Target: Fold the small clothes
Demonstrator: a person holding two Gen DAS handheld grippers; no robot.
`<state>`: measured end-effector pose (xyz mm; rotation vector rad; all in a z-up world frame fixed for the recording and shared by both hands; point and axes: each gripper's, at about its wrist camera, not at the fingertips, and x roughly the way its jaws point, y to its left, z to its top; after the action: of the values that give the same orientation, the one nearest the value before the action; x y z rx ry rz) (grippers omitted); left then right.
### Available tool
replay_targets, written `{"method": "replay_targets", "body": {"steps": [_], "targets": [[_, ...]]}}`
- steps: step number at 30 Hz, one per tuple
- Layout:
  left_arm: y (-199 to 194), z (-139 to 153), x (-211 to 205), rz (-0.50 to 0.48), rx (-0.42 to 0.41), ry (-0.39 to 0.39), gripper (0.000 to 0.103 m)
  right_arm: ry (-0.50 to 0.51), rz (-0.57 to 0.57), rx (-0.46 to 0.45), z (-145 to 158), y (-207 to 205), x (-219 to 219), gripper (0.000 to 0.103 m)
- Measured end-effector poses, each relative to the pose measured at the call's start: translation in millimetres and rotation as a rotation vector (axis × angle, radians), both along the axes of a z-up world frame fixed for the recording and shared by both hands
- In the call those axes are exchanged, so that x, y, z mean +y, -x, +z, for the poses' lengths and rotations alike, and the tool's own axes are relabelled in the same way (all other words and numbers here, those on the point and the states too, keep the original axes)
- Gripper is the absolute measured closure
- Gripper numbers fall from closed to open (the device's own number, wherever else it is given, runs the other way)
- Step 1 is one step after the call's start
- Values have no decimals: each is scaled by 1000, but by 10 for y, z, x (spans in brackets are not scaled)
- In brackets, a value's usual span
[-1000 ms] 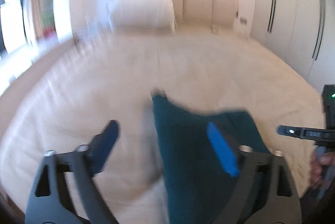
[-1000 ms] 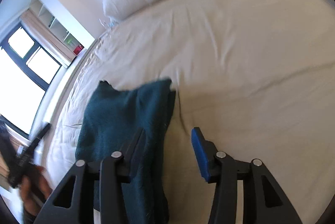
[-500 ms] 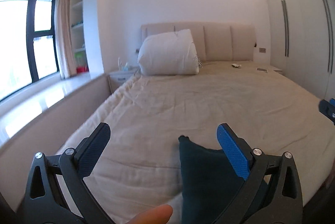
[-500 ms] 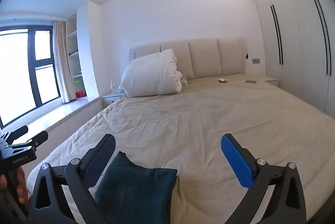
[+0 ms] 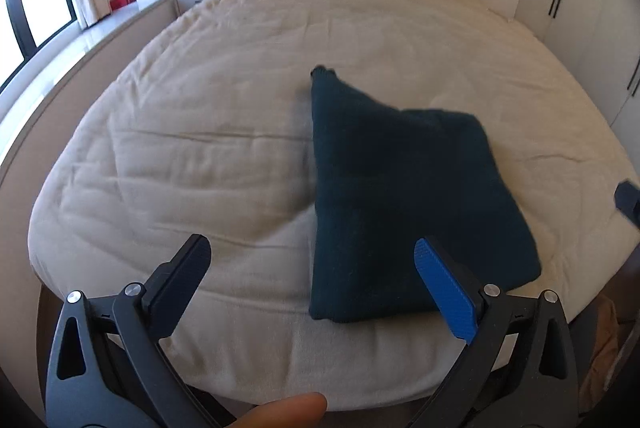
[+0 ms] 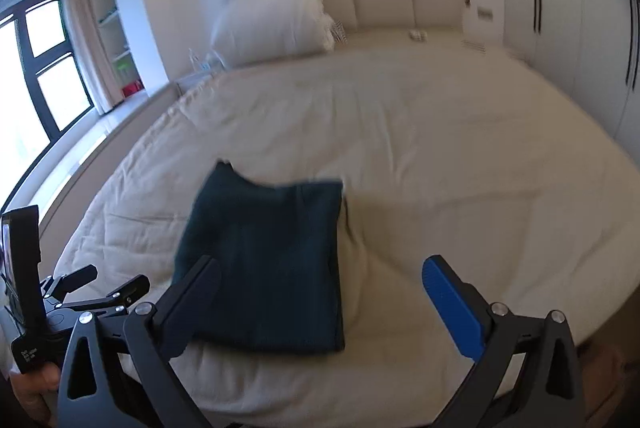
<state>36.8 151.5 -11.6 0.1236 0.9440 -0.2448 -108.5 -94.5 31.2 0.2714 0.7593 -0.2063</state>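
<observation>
While the wide cream quilted bed (image 5: 224, 156) lies bare around it, the dark teal folded knit garment (image 5: 400, 204) rests near its foot edge; left gripper (image 5: 312, 288) and right gripper (image 6: 320, 298) hover spread wide, empty. Risk: snagging a layer could undo the fold.

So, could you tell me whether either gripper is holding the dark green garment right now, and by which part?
Neither. The left gripper and right gripper are both open and empty; the folded garment lies free on the bed.
</observation>
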Motion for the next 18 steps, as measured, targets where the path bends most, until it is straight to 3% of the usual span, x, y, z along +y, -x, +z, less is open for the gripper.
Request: {"method": "replay_targets", "body": {"steps": [4, 10, 18], "targets": [[-75, -110, -27, 0, -3, -10, 0, -10, -23, 32, -175, 45, 56, 0], [-92, -80, 6, -7, -5, -11, 0, 39, -22, 36, -202, 18, 141, 0], [-138, -140, -3, -11, 13, -5, 0, 29, 16, 82, -331, -56, 238, 0]]}}
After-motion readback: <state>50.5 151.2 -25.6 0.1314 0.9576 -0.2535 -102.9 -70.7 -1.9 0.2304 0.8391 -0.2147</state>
